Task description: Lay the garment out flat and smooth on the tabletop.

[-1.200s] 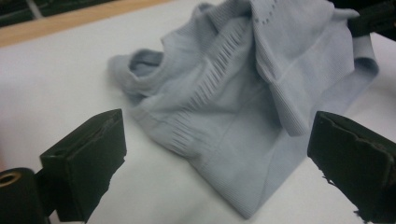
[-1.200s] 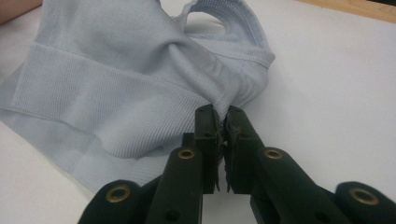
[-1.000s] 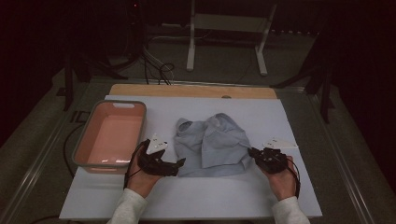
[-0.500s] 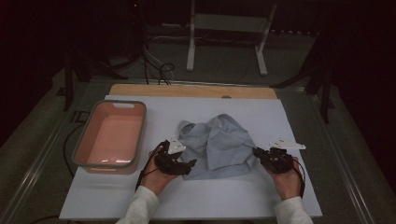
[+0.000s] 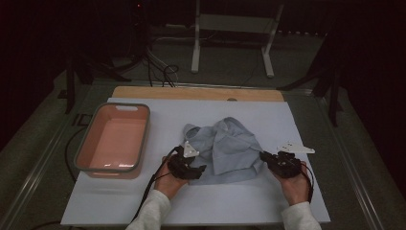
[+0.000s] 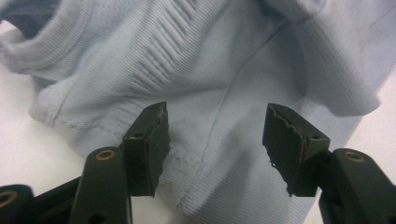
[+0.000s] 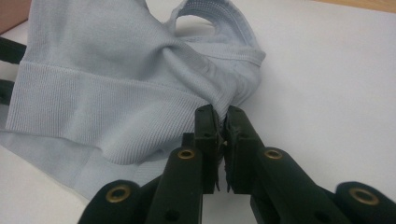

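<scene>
Right claw [image 7: 223,122] clamped on pale blue garment [image 5: 225,151] edge. Left claw [image 6: 215,135] half open, just closing, garment hem between jaws, not yet pinched.

High view looks down from above; both tongs views sit close, sharing the blue garment [image 5: 225,153]

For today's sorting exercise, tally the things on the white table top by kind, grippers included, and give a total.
Garment: 1, pale blue
Tub: 1, pink inside with a grey rim
Grippers: 2, the left gripper and the right gripper
Total: 4
</scene>
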`<control>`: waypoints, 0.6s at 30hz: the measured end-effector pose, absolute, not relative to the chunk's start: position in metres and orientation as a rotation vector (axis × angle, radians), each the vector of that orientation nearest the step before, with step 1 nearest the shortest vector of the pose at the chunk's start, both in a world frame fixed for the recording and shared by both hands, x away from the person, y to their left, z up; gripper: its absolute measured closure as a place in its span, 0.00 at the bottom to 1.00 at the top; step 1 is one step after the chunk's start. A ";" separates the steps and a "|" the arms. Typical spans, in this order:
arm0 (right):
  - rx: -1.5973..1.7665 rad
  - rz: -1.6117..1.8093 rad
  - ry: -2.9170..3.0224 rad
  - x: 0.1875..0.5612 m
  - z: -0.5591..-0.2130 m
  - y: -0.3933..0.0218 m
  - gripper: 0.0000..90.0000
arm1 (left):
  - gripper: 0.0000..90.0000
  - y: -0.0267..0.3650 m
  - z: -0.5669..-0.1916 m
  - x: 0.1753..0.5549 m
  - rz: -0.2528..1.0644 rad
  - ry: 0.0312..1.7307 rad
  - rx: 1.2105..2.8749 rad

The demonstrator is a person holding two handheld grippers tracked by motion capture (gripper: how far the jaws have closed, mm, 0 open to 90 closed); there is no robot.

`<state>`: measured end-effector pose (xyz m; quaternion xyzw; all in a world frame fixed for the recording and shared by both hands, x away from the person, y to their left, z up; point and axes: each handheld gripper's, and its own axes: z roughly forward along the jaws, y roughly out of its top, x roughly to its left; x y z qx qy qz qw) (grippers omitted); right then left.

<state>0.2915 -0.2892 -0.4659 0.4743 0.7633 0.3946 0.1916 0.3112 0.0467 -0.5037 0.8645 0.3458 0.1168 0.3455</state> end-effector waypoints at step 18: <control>1.350 1.116 2.135 0.292 -0.466 -0.294 0.95 | 0.98 0.064 -0.491 0.304 0.282 0.868 2.245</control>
